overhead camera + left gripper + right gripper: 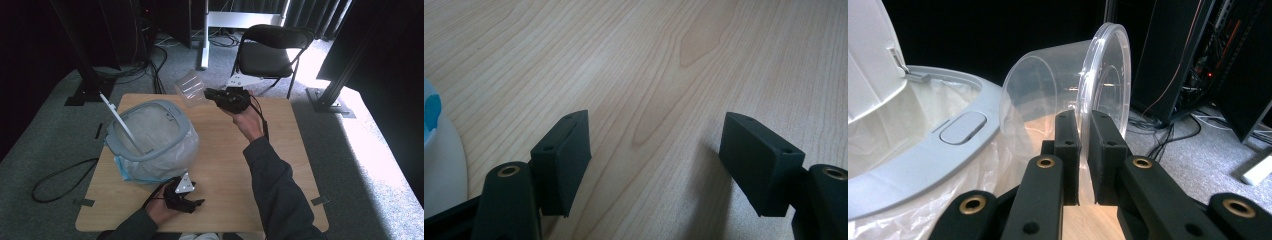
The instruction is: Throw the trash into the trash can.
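We hold a clear plastic container (1058, 95) by its rim, with the right gripper (1083, 150) pinching the lip between its two black jaws. The tub lies on its side in the air just beside the open waste bin (150, 137), beyond the bin's far right edge in the high view, its mouth turned away from the bin. We judge this grip suits carrying it over the opening and letting it drop in. The bin's lid (120, 120) stands tilted up, and a translucent liner (878, 125) hangs inside with its edge folded over the grey rim, so the way in is free.

Our left gripper (654, 150) rests low near the front of the table, just beside the bin's base, jaws spread wide with nothing between them.

The wooden table (225, 165) is pale, with visible grain. Around it we see grey carpet, a black folding chair (270, 52) beyond the far edge, dark curtains, and cables trailing on the floor.
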Available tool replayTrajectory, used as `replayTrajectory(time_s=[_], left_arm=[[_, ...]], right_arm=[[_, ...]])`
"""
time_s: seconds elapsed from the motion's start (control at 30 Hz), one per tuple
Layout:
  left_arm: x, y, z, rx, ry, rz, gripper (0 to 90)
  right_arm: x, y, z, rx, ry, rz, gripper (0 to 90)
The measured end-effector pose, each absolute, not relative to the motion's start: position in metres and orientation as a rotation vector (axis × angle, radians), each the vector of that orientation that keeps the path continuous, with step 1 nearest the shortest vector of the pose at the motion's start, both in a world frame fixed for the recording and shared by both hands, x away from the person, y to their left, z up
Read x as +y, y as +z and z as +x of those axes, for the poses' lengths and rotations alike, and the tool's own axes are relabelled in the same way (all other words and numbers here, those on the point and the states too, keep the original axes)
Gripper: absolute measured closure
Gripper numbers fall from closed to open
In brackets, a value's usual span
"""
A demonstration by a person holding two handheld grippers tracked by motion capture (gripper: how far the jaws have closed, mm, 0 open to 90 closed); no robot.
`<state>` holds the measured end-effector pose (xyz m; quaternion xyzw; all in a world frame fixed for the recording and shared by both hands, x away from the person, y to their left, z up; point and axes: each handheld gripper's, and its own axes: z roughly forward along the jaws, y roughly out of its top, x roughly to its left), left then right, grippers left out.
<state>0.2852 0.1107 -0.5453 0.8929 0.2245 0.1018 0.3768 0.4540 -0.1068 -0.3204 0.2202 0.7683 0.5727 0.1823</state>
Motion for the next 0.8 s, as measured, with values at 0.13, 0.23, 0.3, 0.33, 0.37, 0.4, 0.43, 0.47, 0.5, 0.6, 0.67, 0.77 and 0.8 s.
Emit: replayTrajectory(time_s=[0.13,0.23,0.3,0.33,0.37,0.4,0.43,0.47,0.5,0.6,0.67,0.77,0.8], left_arm=[[0.111,-0.545,0.285,0.576,0.261,2.281,28.9],[0.111,-0.545,0.285,0.574,0.262,2.284,28.8],[0.111,-0.545,0.285,0.573,0.262,2.285,28.9],[0.111,-0.545,0.285,0.573,0.263,2.284,28.8],[0.111,-0.545,0.285,0.573,0.263,2.283,28.9],[0.111,-0.545,0.285,0.573,0.262,2.283,28.9],[0.111,-0.545,0.285,0.573,0.262,2.283,28.8],[0.111,-0.545,0.285,0.573,0.262,2.283,28.8],[0.111,-0.545,0.285,0.573,0.262,2.283,28.8],[0.110,-0.546,0.285,0.575,0.260,2.279,28.8],[0.111,-0.545,0.285,0.573,0.261,2.283,28.8],[0.111,-0.545,0.285,0.573,0.261,2.285,28.9],[0.111,-0.545,0.285,0.574,0.262,2.285,28.8]], right_arm=[[-0.106,-0.320,0.454,2.167,1.624,0.619,83.6],[-0.107,-0.319,0.453,2.165,1.637,0.619,83.6],[-0.106,-0.318,0.452,2.161,1.647,0.613,83.6],[-0.106,-0.317,0.451,2.159,1.650,0.606,83.6],[-0.106,-0.316,0.451,2.159,1.655,0.605,83.6],[-0.106,-0.315,0.450,2.157,1.658,0.601,83.6],[-0.106,-0.315,0.449,2.157,1.660,0.600,83.6],[-0.105,-0.314,0.449,2.155,1.664,0.593,83.6],[-0.105,-0.313,0.448,2.155,1.667,0.589,83.6],[-0.102,-0.309,0.446,2.154,1.668,0.570,83.6],[-0.101,-0.307,0.446,2.154,1.669,0.562,83.6],[-0.099,-0.305,0.444,2.152,1.679,0.551,83.6],[-0.097,-0.304,0.443,2.150,1.682,0.545,83.6]])
